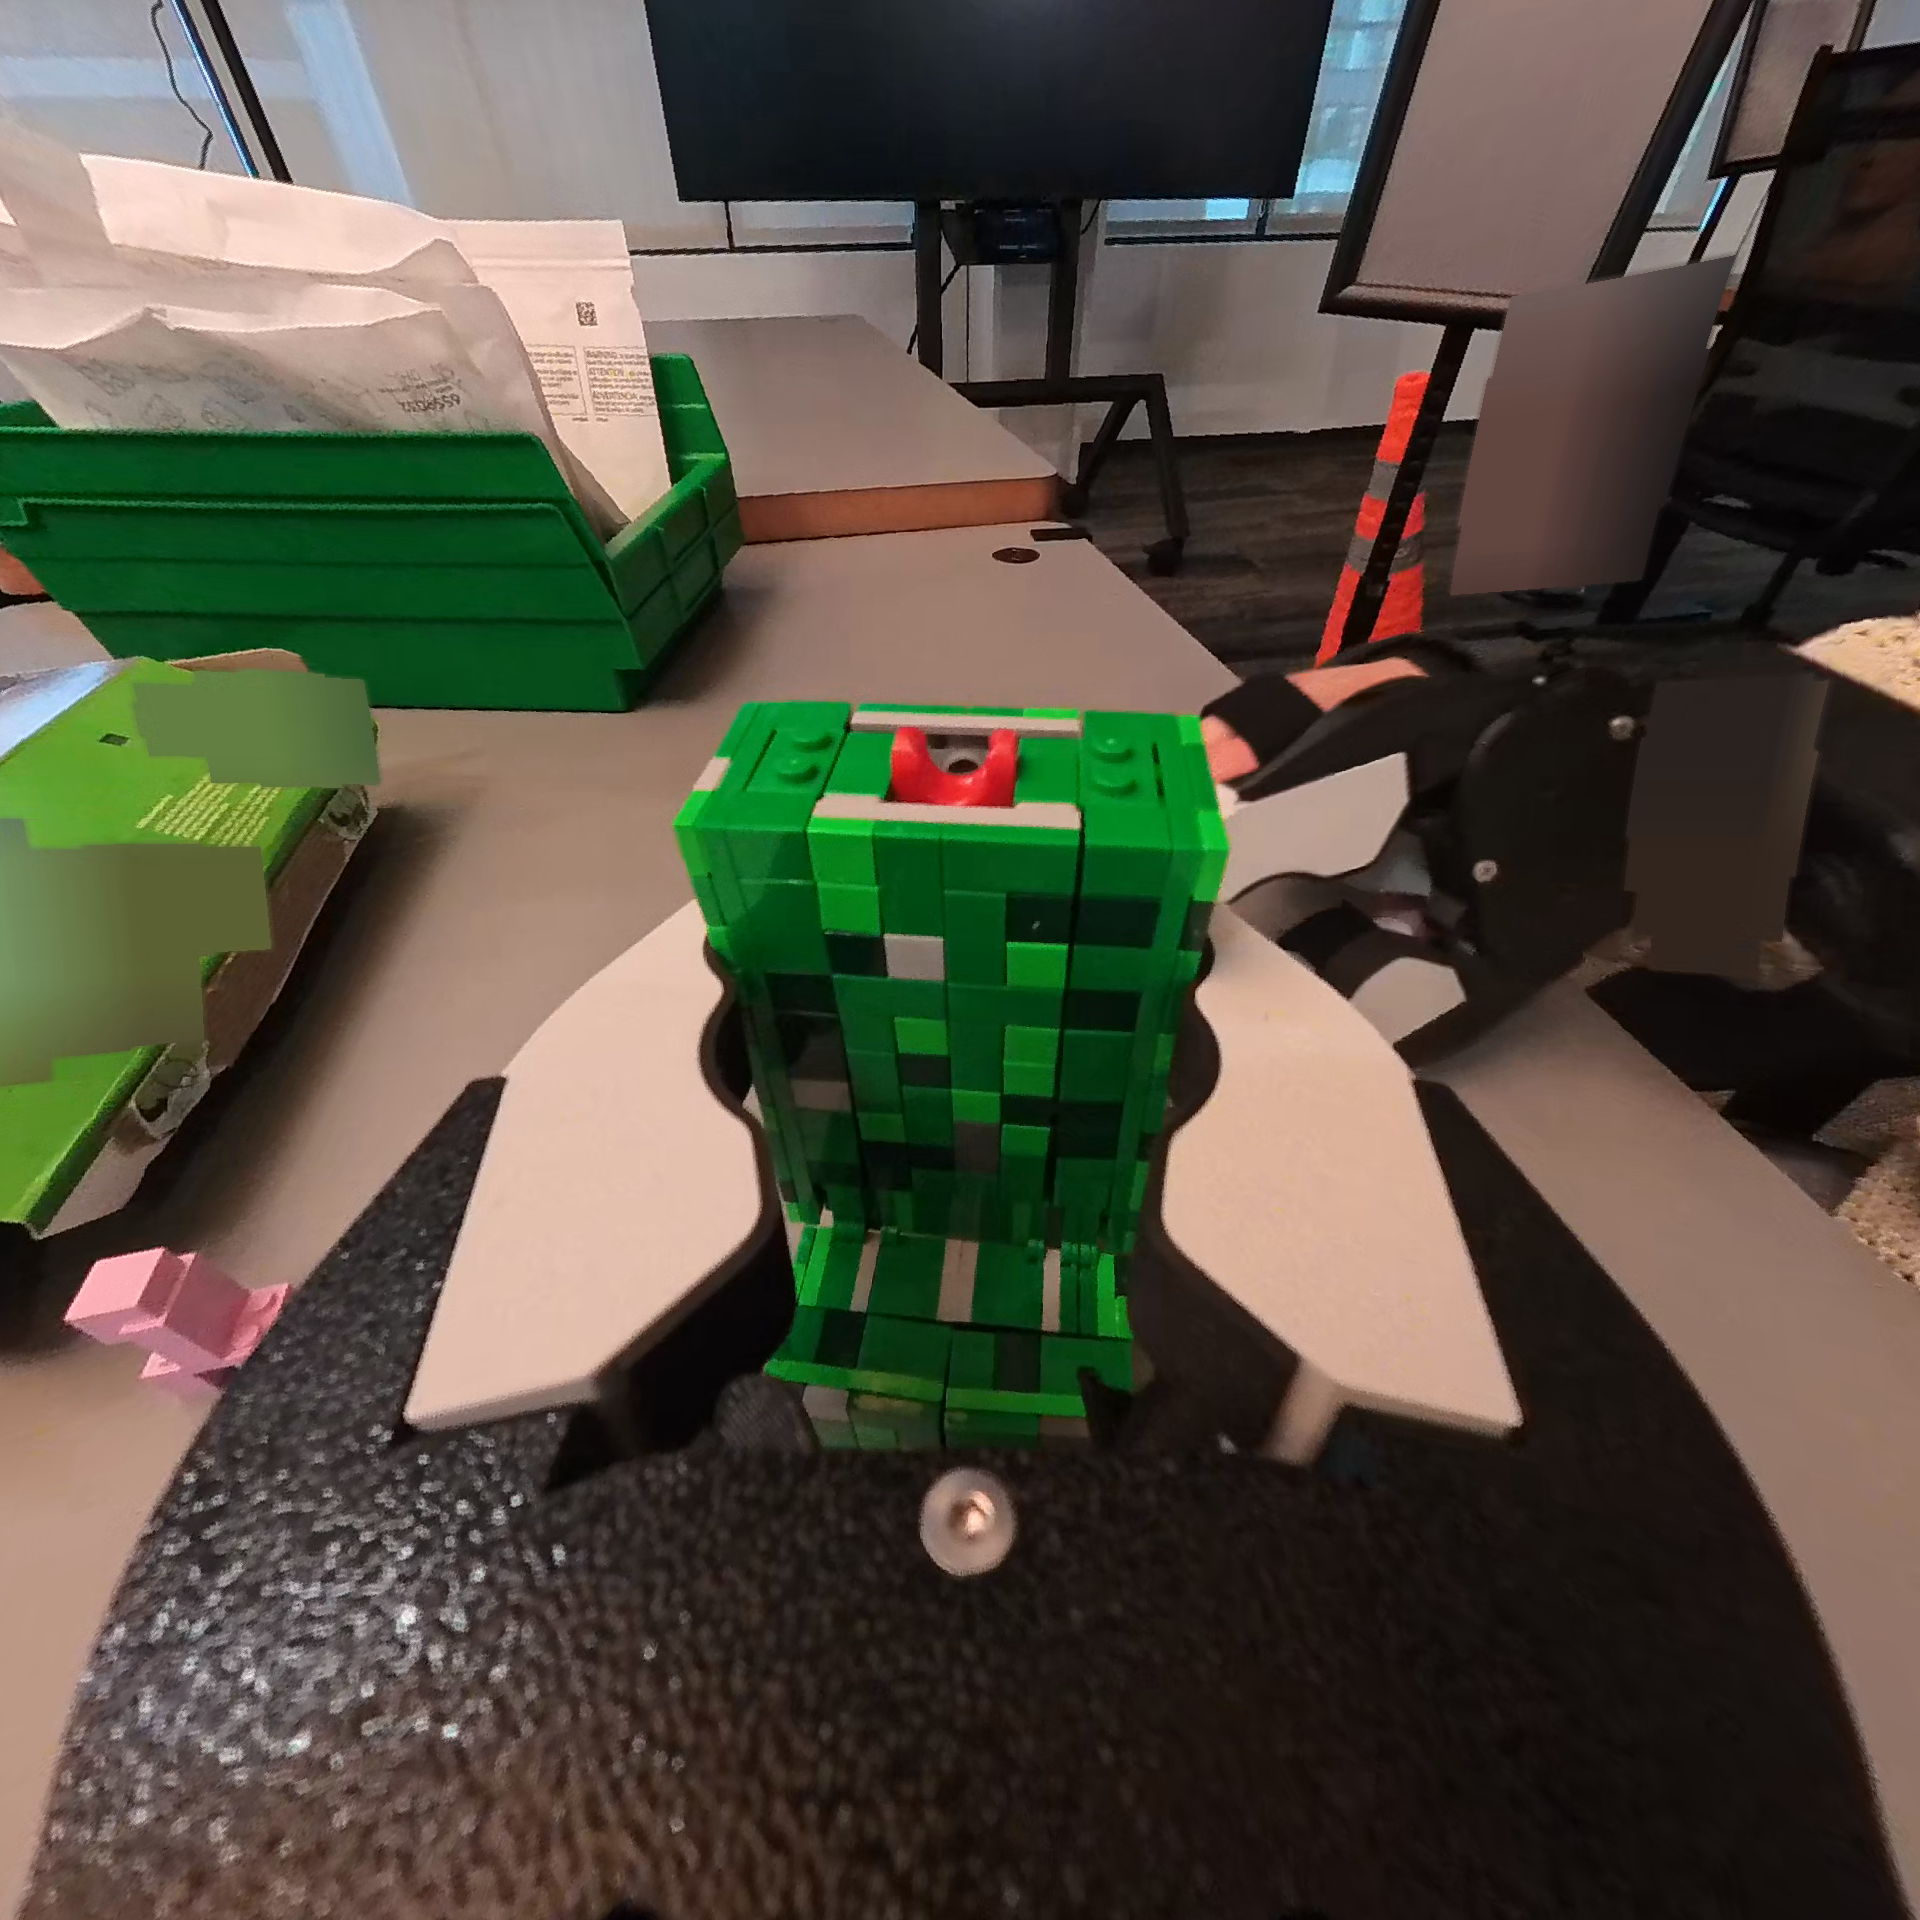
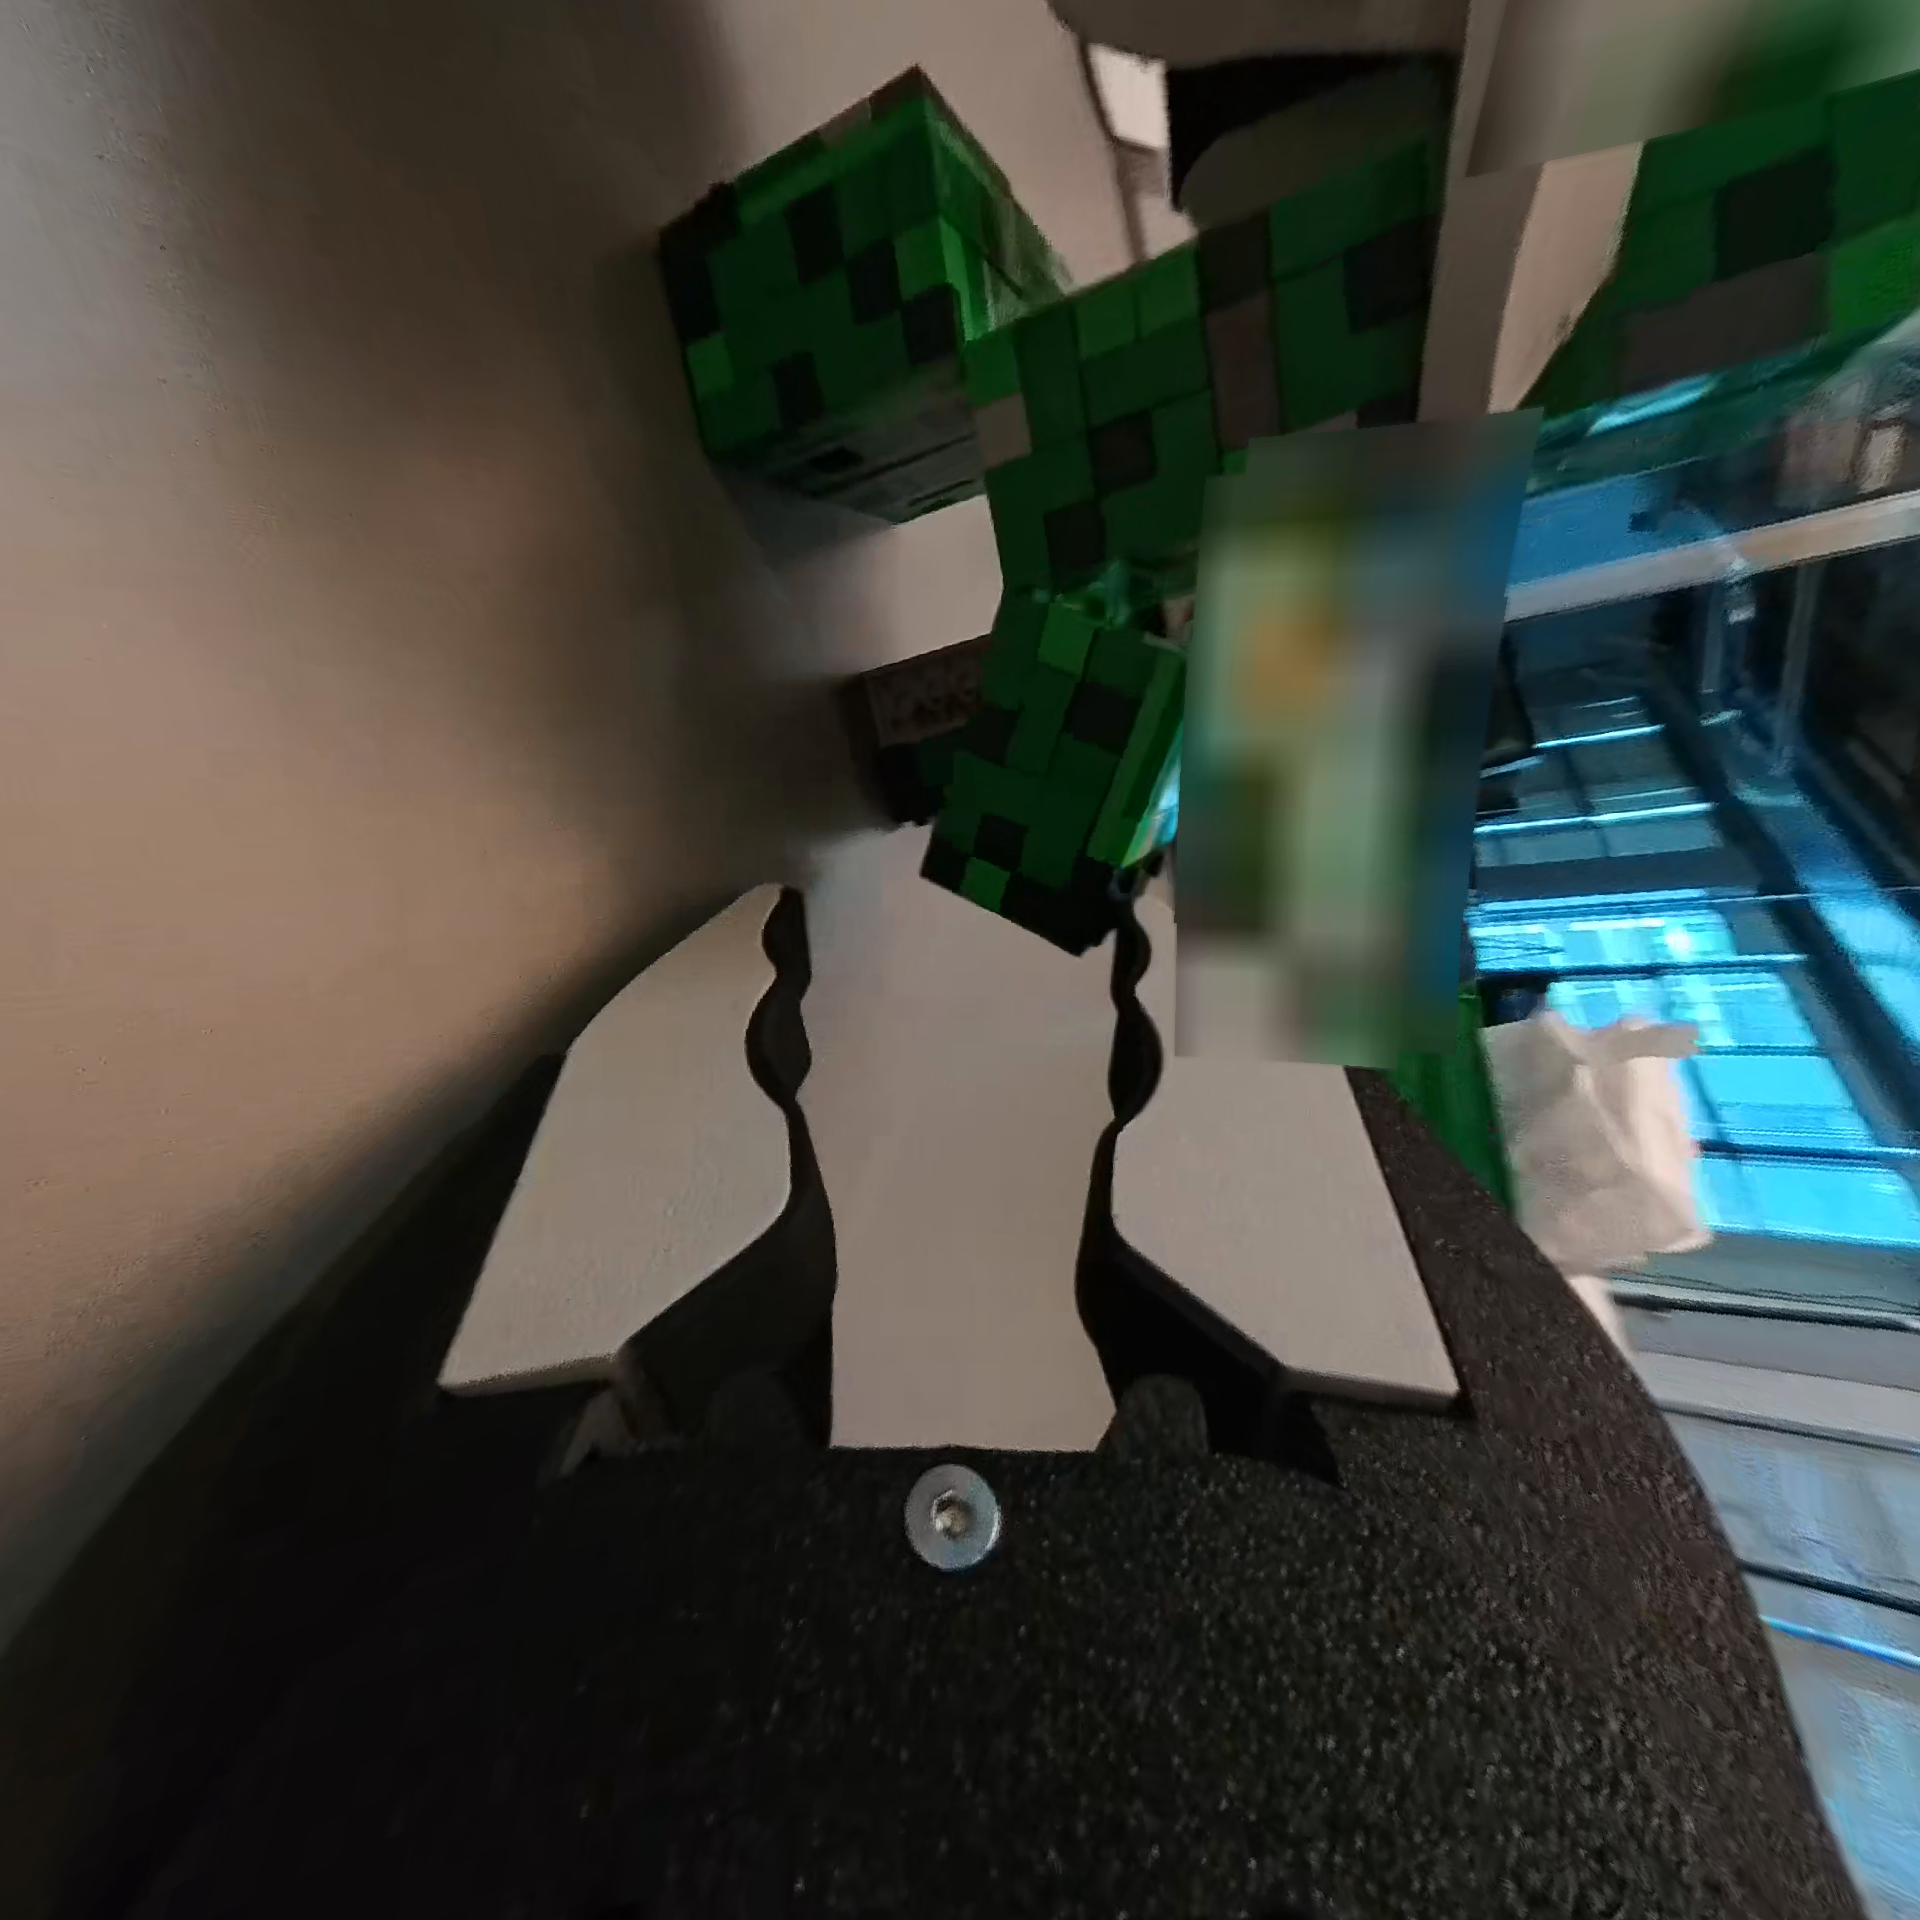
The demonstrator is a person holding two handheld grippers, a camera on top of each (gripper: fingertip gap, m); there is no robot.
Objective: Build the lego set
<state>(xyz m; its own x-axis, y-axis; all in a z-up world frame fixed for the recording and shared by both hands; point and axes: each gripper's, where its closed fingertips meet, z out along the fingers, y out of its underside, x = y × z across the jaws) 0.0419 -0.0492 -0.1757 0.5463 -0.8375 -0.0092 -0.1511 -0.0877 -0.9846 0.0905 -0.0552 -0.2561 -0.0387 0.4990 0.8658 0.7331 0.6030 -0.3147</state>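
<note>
My left gripper [image 1: 961,935] is shut on a tall green pixel-patterned lego body [image 1: 966,997] and holds it upright above the grey table [image 1: 582,831]. A red socket piece [image 1: 951,774] sits in the body's top. Two green feet [image 1: 956,1340] hang at its base. My right gripper [image 1: 1262,883] is open and empty, close to the body's upper right corner. In the blurred, tilted right wrist view, my right gripper [image 2: 951,925] is open just short of the body's feet [image 2: 1060,769]. The body [image 2: 1143,384] lies beyond them.
A green bin [image 1: 343,551] holding white paper bags stands at the back left. A green cardboard box [image 1: 125,935] lies at the left, and also shows in the right wrist view [image 2: 821,312]. A small pink lego figure [image 1: 177,1320] lies at the near left. An orange cone [image 1: 1382,530] stands on the floor.
</note>
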